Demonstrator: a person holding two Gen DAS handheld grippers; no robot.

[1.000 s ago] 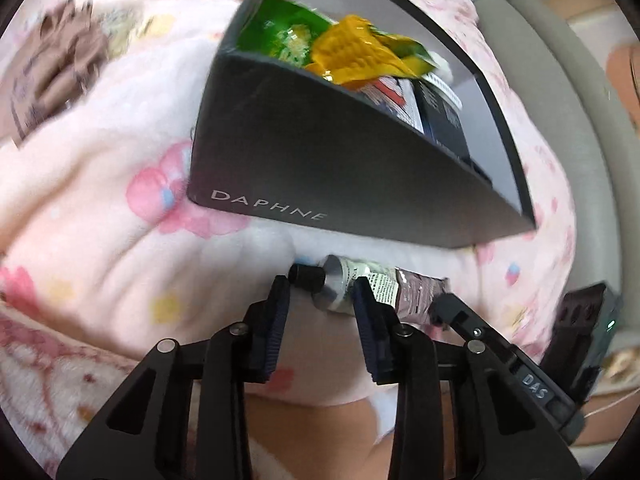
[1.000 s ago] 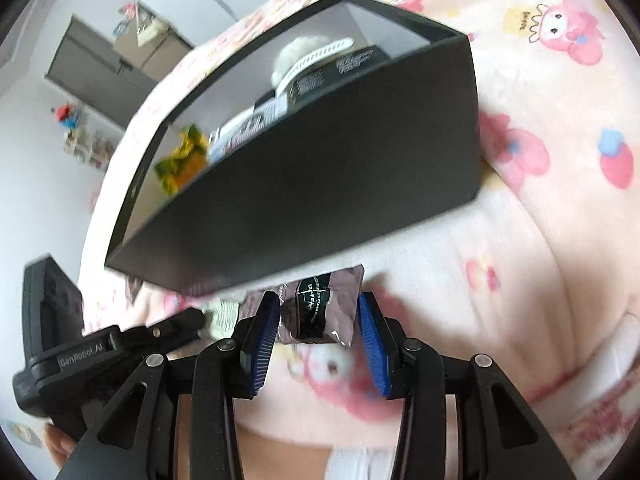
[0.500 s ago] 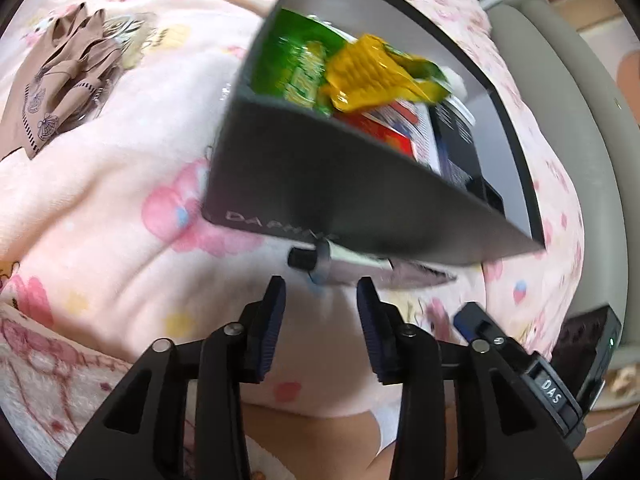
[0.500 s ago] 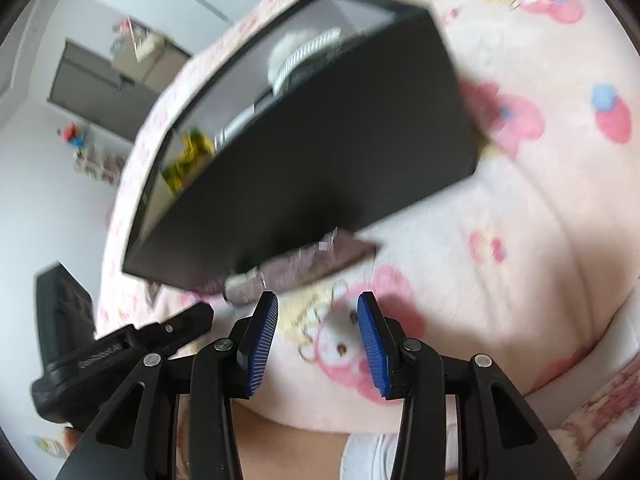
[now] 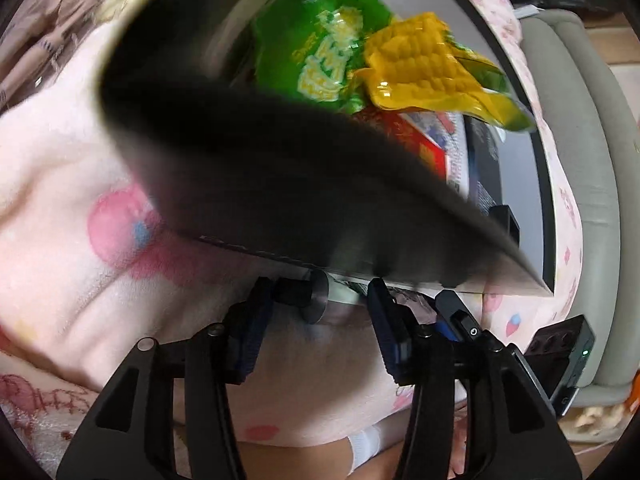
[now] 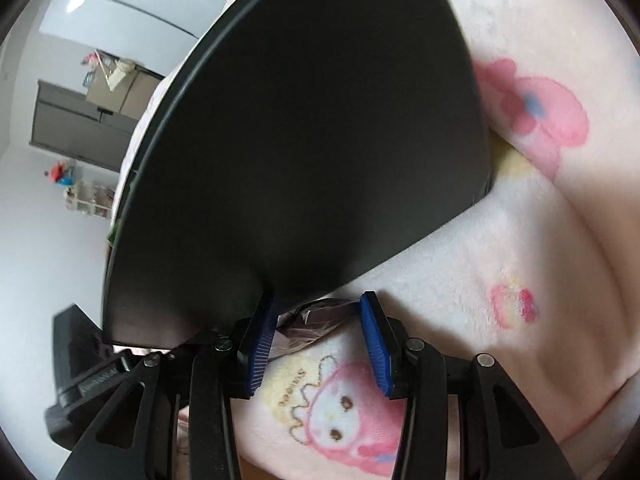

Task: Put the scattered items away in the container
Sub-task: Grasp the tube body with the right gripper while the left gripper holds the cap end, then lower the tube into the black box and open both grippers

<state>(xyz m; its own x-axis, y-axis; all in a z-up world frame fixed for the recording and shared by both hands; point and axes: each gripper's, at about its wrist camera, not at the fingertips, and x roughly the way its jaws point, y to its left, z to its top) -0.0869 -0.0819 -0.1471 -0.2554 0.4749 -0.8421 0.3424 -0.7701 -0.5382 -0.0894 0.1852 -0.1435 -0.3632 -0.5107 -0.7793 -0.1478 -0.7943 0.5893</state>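
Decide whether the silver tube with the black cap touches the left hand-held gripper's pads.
Apart. The left wrist view shows the tube between the opening left hand-held gripper pads with gaps.

No lettering reads clearly: print on the green packet (image 5: 320,36) and blanket (image 6: 304,384) is blurred.

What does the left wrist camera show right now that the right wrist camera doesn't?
Only the left wrist view looks into the black box: a green snack bag, a yellow packet and a red packet inside. It also shows the tube's black cap.

Only the right wrist view shows the room's cabinet and the tube's crimped end.

Both show the tube lying on the pink blanket, between the opening left gripper and right gripper.
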